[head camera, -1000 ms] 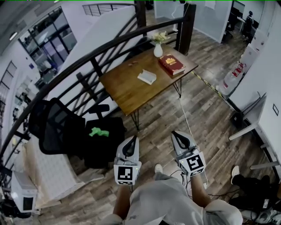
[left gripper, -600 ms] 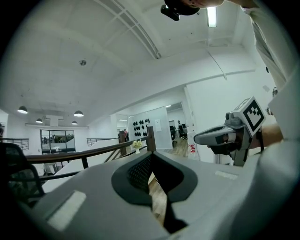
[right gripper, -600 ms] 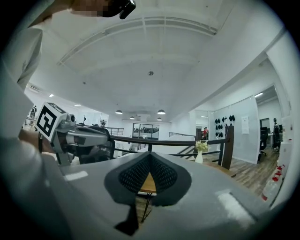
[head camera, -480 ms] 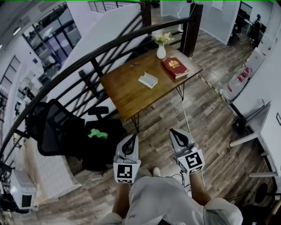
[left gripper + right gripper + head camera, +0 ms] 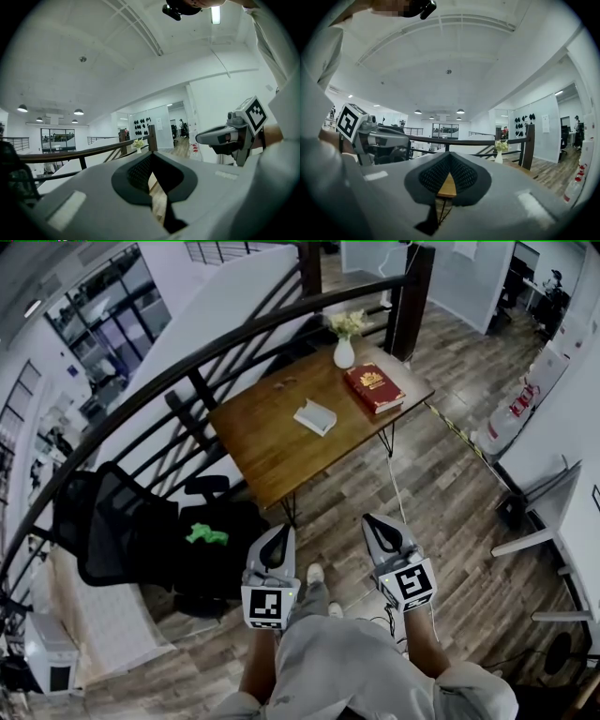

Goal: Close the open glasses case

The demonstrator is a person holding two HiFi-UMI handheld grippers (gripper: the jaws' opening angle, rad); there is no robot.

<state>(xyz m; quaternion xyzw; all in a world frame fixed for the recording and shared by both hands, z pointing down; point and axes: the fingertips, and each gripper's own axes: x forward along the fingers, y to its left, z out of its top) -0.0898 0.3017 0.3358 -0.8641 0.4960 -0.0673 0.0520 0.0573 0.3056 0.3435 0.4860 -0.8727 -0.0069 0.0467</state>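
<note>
The glasses case [image 5: 315, 416] lies open and white on the middle of a wooden table [image 5: 267, 442], far ahead of me in the head view. My left gripper [image 5: 277, 534] and right gripper [image 5: 374, 522] hang side by side close to my body, well short of the table. Both point toward it with jaws together and nothing between them. In the left gripper view the left gripper [image 5: 150, 155] is shut, with the right gripper [image 5: 220, 137] off to its right. In the right gripper view the right gripper [image 5: 449, 155] is shut too, the table edge showing past it.
A red book [image 5: 375, 388] and a white vase with flowers [image 5: 344, 351] stand at the table's far end. A dark railing [image 5: 187, 362] curves behind it. A black office chair [image 5: 112, 526] and a black bag with a green item [image 5: 206, 534] sit at the left. A cable [image 5: 398, 493] runs along the wooden floor.
The head view has shifted a little as I step along the floor, and the chair and bag have slid lower left. Both grippers stay shut in the same spots.
</note>
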